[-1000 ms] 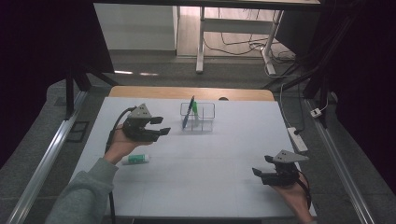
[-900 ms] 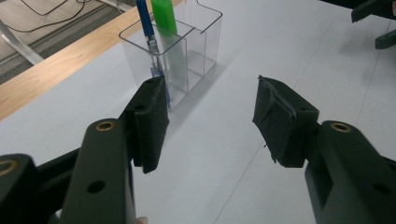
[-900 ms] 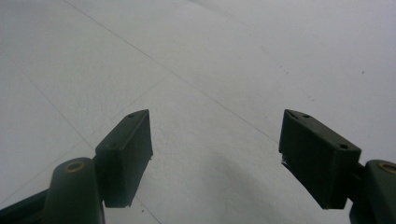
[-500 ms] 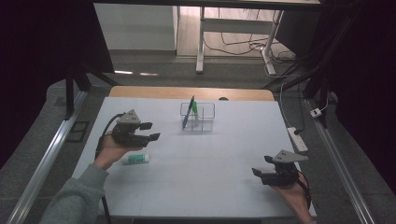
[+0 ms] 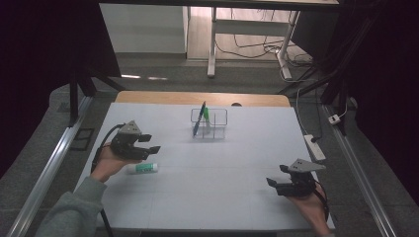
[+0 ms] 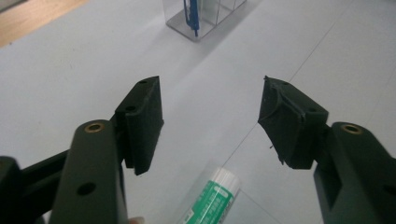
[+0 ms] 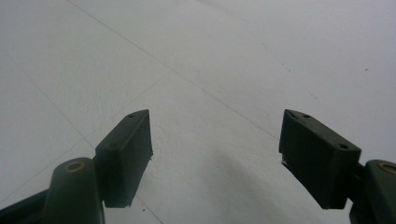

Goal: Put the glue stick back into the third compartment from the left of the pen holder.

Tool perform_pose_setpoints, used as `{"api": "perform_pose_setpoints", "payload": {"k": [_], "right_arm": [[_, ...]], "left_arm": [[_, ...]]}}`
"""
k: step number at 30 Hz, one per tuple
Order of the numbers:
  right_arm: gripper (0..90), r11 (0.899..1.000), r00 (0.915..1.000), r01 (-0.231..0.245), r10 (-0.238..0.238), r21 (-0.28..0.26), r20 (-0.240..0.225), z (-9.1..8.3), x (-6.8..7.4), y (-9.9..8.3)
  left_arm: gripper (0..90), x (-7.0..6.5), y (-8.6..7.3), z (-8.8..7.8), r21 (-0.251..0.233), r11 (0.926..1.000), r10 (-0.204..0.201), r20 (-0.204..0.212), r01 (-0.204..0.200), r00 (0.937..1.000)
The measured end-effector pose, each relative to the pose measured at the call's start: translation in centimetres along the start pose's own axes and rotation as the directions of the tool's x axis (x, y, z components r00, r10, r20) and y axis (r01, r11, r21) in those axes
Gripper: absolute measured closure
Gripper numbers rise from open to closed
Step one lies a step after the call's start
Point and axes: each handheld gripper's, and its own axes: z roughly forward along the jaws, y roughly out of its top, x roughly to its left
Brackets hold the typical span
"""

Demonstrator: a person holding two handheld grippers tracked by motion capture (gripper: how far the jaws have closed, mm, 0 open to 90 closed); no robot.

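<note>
The left gripper [image 6: 210, 121], jaws just widening with nothing between them, is hovering over the glue stick [image 6: 211, 198] at six o'clock, risking rolling it aside.

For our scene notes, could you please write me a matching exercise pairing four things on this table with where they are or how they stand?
Things:
1. glue stick
2. blue pen
3. left gripper
4. right gripper

Places or states:
A. leaning in the clear organizer
B. lying flat on the white table, near the left edge
C. open above the glue stick, jaws just widened, nothing between them
D. open near the right front corner, nothing between the jaws

Pairs: 1-B, 2-A, 3-C, 4-D
</note>
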Motion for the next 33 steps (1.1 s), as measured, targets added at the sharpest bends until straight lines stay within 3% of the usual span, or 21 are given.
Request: {"api": "perform_pose_setpoints", "payload": {"k": [10,13,19,25,30,33], "right_arm": [[24.9,1.0,1.0,0.0,0.0,0.002,0.001,0.0,0.0,0.0],[24.9,1.0,1.0,-0.002,0.002,0.0,0.0,0.0,0.0,0.0],[24.9,1.0,1.0,0.005,-0.005,0.001,-0.001,-0.1,0.0,0.0],[24.9,1.0,1.0,0.002,-0.002,0.003,-0.002,0.0,0.1,0.0],[24.9,1.0,1.0,0.002,-0.002,0.003,-0.001,0.0,0.1,0.0],[24.9,1.0,1.0,0.003,-0.003,0.004,-0.002,0.0,0.1,0.0]], "left_arm": [[35.9,0.4,-1.2,-0.3,0.06,0.9974,0.042,0.005,-0.042,0.9991],[36.0,0.5,-1.7,-0.4,0.101,0.9932,0.059,-0.016,-0.057,0.9982],[36.3,0.8,-2.4,-0.7,0.131,0.9892,0.067,-0.002,-0.066,0.9978],[35.0,0.9,-3.1,-0.5,0.203,0.9741,0.101,0.001,-0.099,0.9949],[32.7,1.2,-3.9,0.3,0.279,0.9554,0.102,-0.004,-0.097,0.9948],[31.8,1.4,-4.1,0.5,0.294,0.9506,0.102,0.007,-0.099,0.9948]]}}
